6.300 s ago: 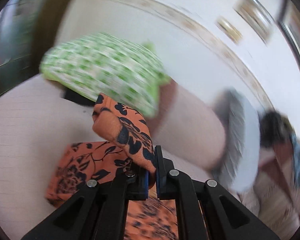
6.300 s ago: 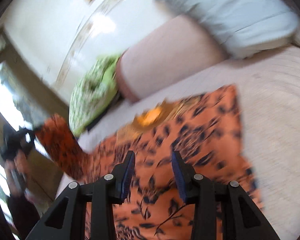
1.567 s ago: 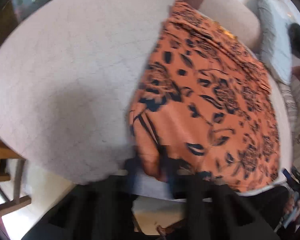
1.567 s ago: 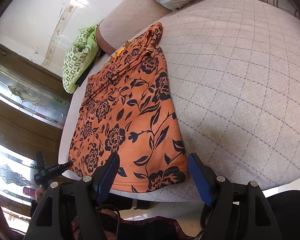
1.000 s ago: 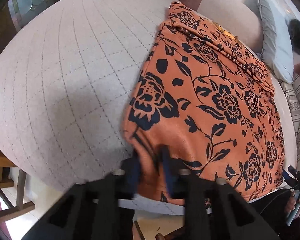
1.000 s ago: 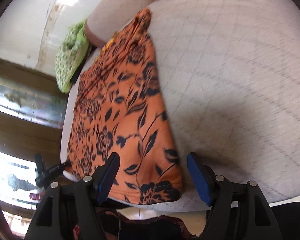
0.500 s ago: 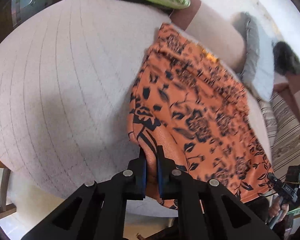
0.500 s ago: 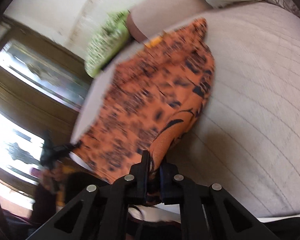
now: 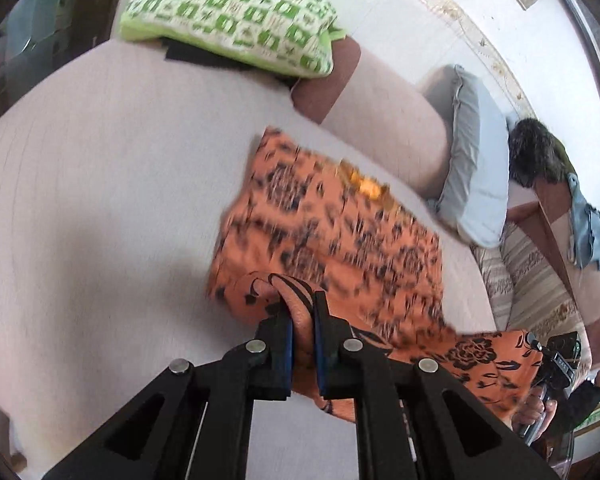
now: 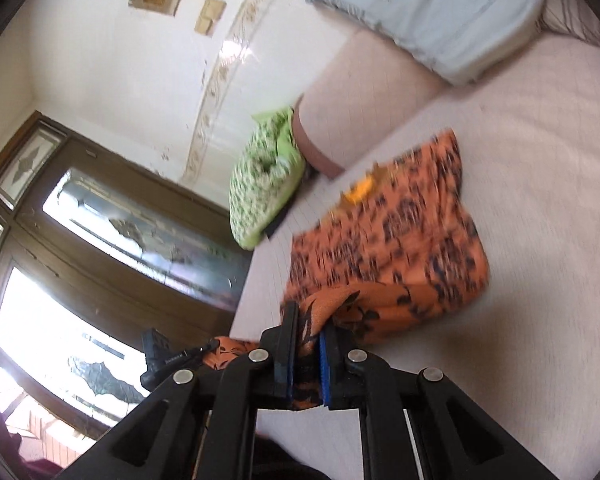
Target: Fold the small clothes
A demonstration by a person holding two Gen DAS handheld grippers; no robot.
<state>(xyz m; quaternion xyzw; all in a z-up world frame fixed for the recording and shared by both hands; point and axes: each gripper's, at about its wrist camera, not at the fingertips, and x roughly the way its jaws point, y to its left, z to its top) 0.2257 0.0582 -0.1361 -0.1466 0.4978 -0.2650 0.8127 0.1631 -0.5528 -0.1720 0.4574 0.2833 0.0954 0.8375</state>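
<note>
An orange garment with a black flower print (image 9: 332,236) (image 10: 396,240) lies on a pale quilted bed (image 9: 100,184) (image 10: 540,184). Its near hem is lifted off the bed and hangs between the two grippers. My left gripper (image 9: 302,312) is shut on the hem's left corner, with cloth bunched between its pads. My right gripper (image 10: 309,322) is shut on the right corner in the same way. In the left wrist view the raised hem runs right to the other gripper (image 9: 556,360). The far part of the garment, with a yellow patch (image 9: 364,184), rests on the bed and looks blurred.
A green-and-white patterned pillow (image 9: 236,12) (image 10: 264,184) lies at the head of the bed beside a pink bolster (image 9: 388,136). A pale blue pillow (image 9: 476,168) (image 10: 436,8) leans farther right. A striped cover (image 9: 536,280) and a wooden glazed door (image 10: 100,248) flank the bed.
Both grippers have risen with the hem, lifting the near half of the garment off the bed and toward its far end. The right gripper went from open to shut on the corner.
</note>
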